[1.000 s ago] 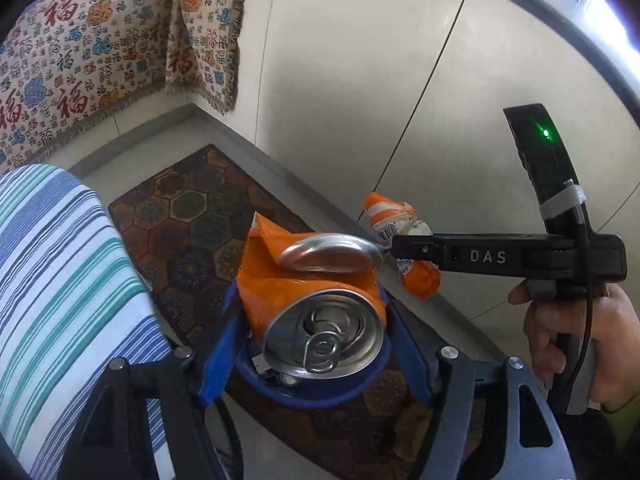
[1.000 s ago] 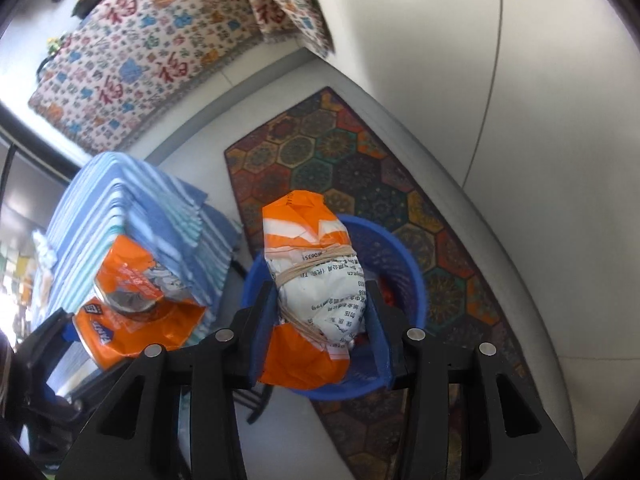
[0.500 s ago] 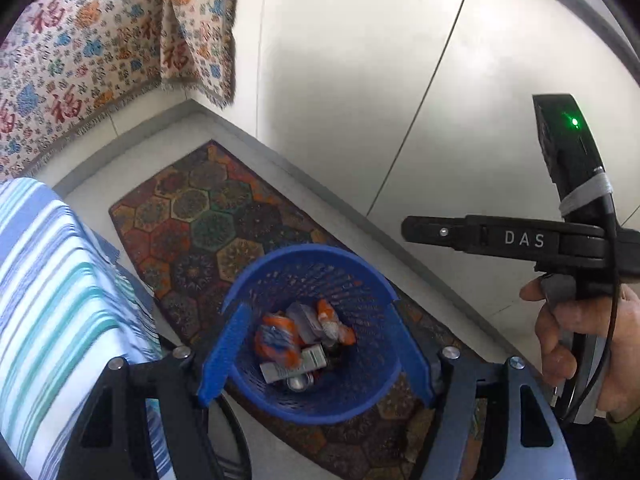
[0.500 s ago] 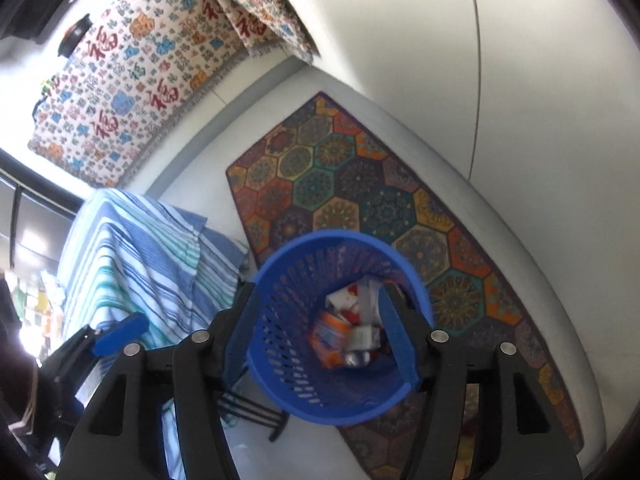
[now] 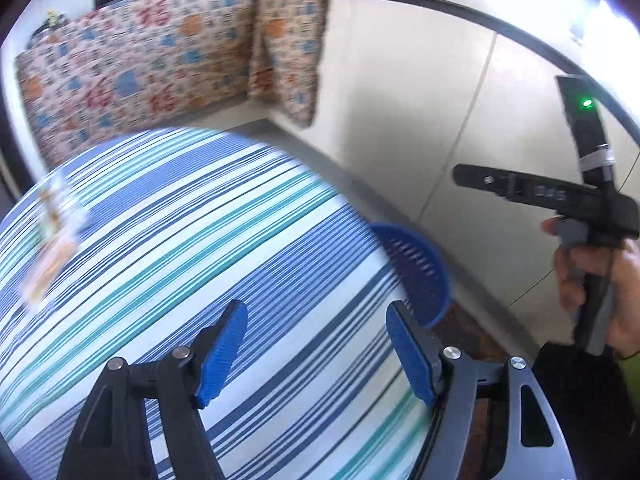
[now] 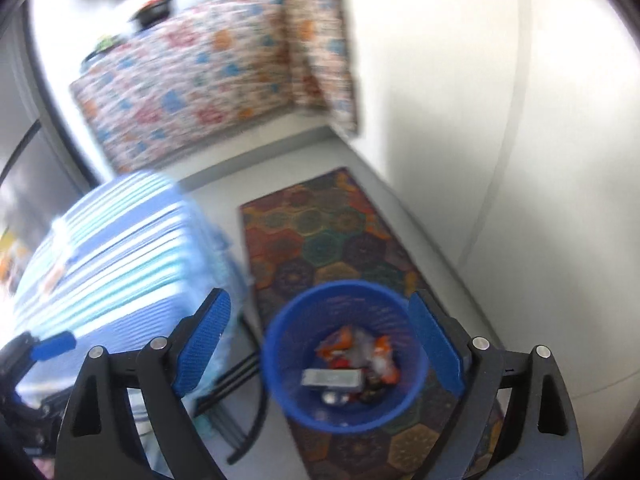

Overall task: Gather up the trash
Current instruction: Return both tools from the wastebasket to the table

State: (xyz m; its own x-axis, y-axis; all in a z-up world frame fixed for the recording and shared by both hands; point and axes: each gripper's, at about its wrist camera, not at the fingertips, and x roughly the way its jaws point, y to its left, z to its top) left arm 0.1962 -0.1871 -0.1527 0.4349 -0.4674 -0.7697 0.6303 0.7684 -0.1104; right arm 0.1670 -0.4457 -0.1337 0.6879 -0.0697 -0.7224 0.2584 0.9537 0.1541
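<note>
Trash (image 6: 352,356) fills basket (image 6: 276,360); both claws gape empty.

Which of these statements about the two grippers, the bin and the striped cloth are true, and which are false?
1. Both grippers are open and empty. True: left gripper, right gripper.
2. The bin is empty. False: it holds trash.
3. The bin stands on the rug. True.
4. The left gripper is over the bin. False: it is over the striped cloth.
</note>
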